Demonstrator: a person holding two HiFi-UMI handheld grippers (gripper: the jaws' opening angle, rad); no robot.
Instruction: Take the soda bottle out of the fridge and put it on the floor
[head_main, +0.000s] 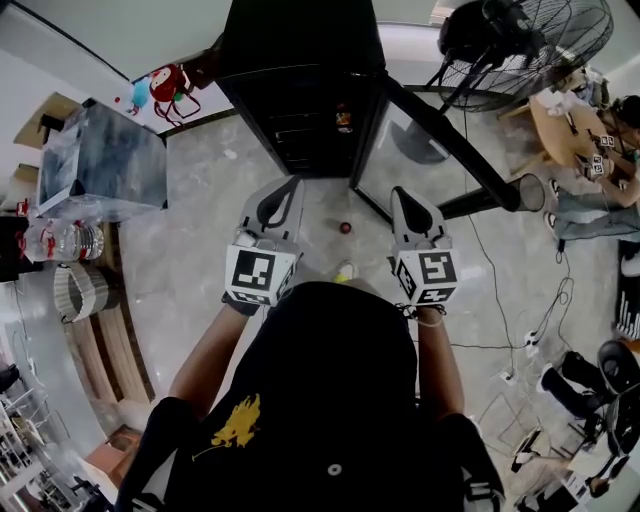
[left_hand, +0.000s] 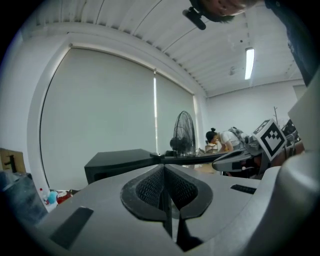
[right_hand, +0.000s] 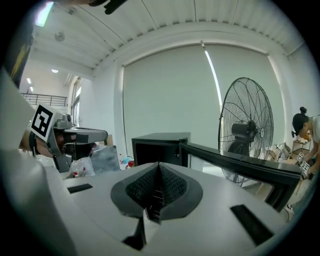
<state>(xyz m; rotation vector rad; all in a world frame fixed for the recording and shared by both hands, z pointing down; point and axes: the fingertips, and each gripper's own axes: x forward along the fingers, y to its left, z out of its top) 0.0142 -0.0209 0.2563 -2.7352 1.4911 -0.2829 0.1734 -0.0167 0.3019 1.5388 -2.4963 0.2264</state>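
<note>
The black fridge stands ahead with its door swung open to the right. A small item with a red and yellow label shows inside the opening; I cannot tell if it is the soda bottle. On the floor between the grippers lie a small round red thing and a yellow-green thing. My left gripper and right gripper are held side by side in front of the fridge, both shut and empty. The fridge and its door also show in the right gripper view.
A large floor fan stands behind the open door. At the left are a grey box and water bottles. Cables run over the floor at the right. A person sits at a table far right.
</note>
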